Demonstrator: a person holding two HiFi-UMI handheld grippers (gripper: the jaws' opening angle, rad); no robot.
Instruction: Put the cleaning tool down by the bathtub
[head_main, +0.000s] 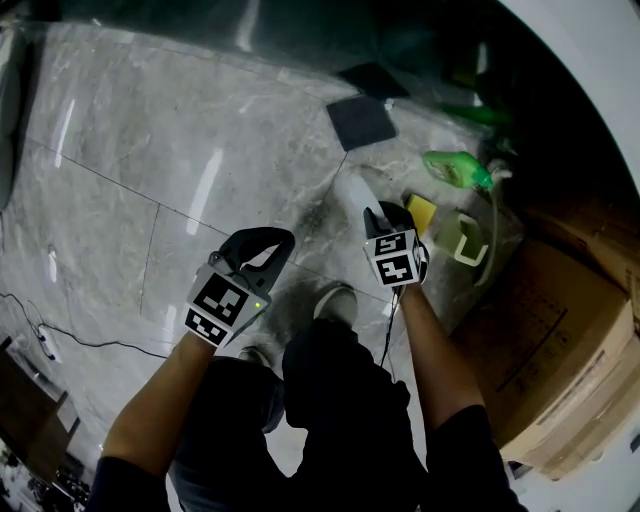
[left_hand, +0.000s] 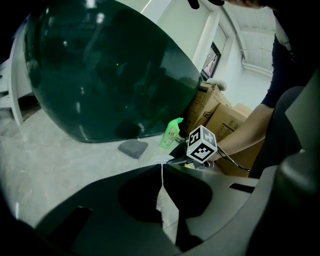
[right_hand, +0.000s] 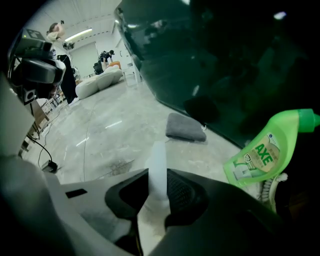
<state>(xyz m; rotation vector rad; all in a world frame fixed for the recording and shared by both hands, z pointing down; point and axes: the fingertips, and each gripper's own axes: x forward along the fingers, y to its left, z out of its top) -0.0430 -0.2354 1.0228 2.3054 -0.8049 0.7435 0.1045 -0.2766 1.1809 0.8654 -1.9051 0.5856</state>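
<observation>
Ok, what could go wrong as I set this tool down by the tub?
1. The green bottle sits close beside the right gripper; the white handle it grips could knock the bottle over.
2. The floor looks glossy, so the released handle may slide or roll.

Bare marble floor (head_main: 150, 200) fills the left and centre of the head view and is open for passing. Thin cable (head_main: 90, 342) crosses the lower left. Grey cloth (head_main: 362, 122) lies flat at upper middle, low obstacle. Right side is crowded: green bottle (head_main: 458, 168), yellow sponge (head_main: 421, 212) just below it, cardboard boxes (head_main: 560, 340) walling off the lower right. In the left gripper view the dark bathtub (left_hand: 110, 75) blocks the upper left, with the cloth just in front of it.
</observation>
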